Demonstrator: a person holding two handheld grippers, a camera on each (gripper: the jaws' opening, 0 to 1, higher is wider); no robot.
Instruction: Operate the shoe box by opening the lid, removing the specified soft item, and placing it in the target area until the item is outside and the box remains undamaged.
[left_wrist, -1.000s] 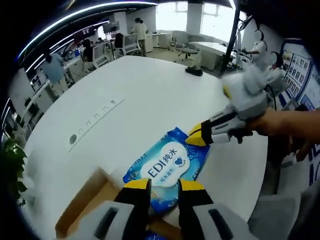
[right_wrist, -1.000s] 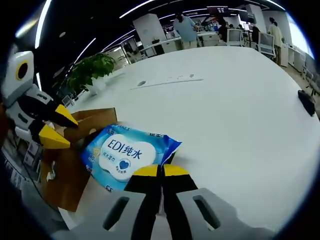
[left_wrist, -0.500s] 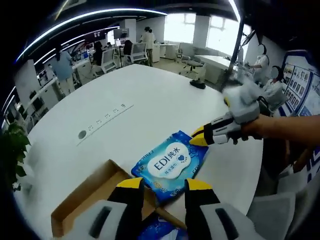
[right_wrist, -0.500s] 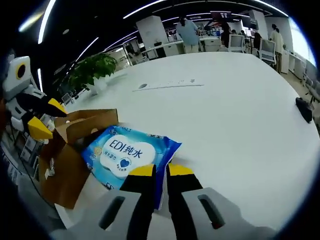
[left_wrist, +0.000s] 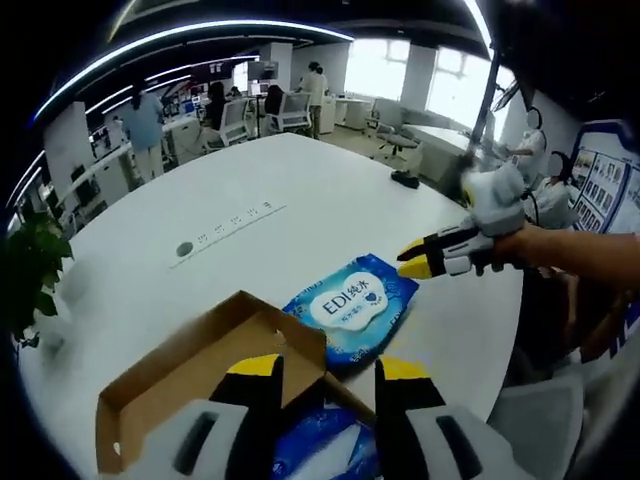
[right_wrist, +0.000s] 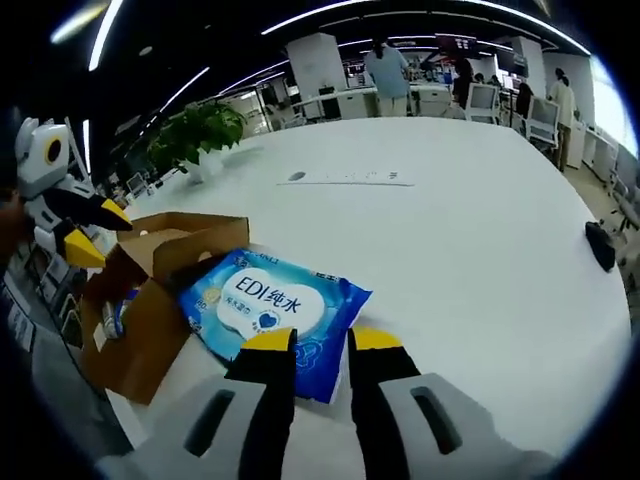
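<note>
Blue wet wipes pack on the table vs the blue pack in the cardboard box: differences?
The blue wet wipes pack on the white table lies outside the brown cardboard shoe box, its white label fully showing. The blue pack inside the box is partly hidden behind the left gripper, its label unreadable. Both share blue soft wrapping, and neither gripper holds them.

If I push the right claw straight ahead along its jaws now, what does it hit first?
Most likely the blue wipes pack, lying on the white table right past the open right claw. Its near edge sits just beyond the jaw tips, though depth is hard to judge.
</note>
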